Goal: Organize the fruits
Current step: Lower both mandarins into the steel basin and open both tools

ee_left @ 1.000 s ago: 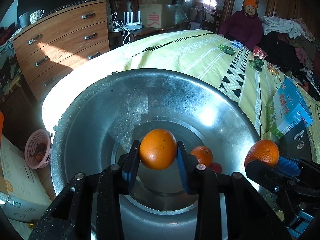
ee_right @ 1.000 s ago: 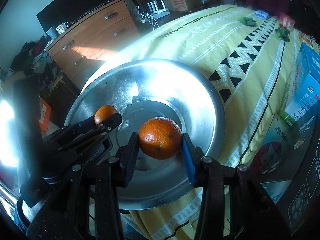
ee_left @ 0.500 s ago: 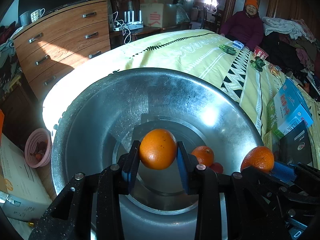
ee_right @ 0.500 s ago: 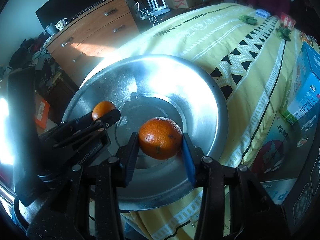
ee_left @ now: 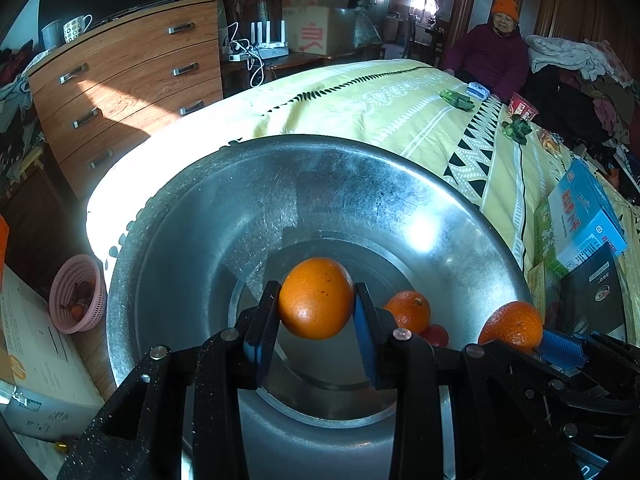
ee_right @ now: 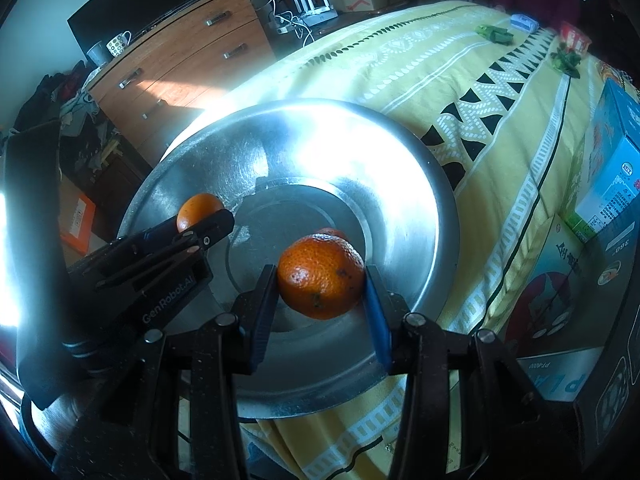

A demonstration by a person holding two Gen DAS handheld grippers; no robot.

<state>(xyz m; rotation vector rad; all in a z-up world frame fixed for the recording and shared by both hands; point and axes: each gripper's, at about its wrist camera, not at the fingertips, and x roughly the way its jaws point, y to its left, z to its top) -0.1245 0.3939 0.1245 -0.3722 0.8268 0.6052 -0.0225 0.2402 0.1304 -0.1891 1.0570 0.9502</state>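
Your left gripper (ee_left: 316, 300) has its jaws clamped on a smooth orange (ee_left: 316, 298) above the steel basin (ee_left: 240, 208) — your right gripper (ee_right: 320, 284) grips a speckled mandarin (ee_right: 320, 282) likewise. A third mandarin (ee_left: 408, 311) already lies inside the basin, on the yellow bedspread (ee_left: 380, 108).

Smooth orange mandarin (ee_left: 316, 298) in my black left gripper (ee_left: 316, 320), blue pads. Darker, speckled orange one (ee_right: 321, 277) in my black right gripper (ee_right: 322, 304). Silver steel basin (ee_left: 248, 208). Yellow cloth (ee_right: 400, 52), black triangles and white bands.
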